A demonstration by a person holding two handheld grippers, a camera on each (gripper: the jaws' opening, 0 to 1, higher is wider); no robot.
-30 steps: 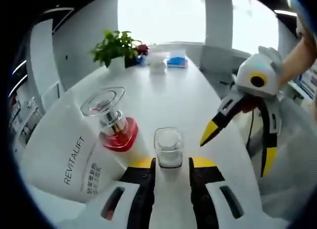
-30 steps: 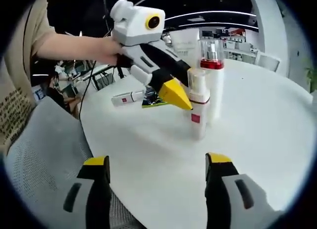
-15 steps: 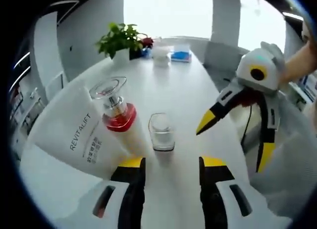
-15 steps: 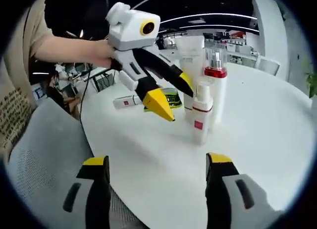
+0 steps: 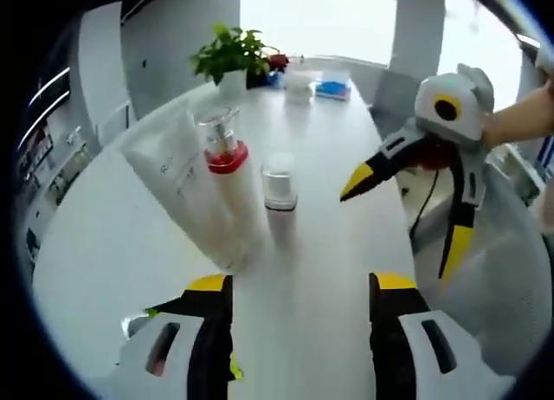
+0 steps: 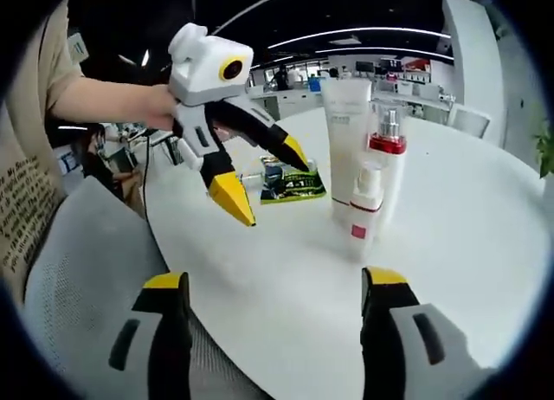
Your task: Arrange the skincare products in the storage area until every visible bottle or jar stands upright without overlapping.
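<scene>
The left gripper [image 5: 299, 287] rises from the bottom of the left gripper view with its yellow-tipped fingers [image 5: 210, 285] spread wide and nothing between them. Just beyond them on the white worktop [image 5: 104, 218], three products stand close together in the centre of the frame: a large white tube [image 5: 177, 179], a pump bottle with a red collar [image 5: 227, 170] beside it, and a small clear-capped bottle [image 5: 279, 188] nearest the middle. At the right of the frame, the right gripper [image 5: 402, 205] hangs over the worktop edge, fingers apart and empty.

In the right gripper view, the right gripper's own fingers [image 6: 376, 283] stand wide apart at the bottom, holding nothing, with bare worktop between them. Beyond, in the centre right, the same three products stand upright in a tight cluster, the small bottle [image 6: 363, 211] nearest.

Judging from this, the upright group looks settled and neither gripper is engaged. The next move likely calls for dealing with whatever does not stand.

The right gripper view adds a flat dark green packet [image 6: 293, 182] lying on the worktop behind the cluster, under the left gripper [image 6: 260, 179] at upper left. The left gripper view instead shows a potted plant [image 5: 232, 58] and small items at the worktop's far end, at the top of the frame.
</scene>
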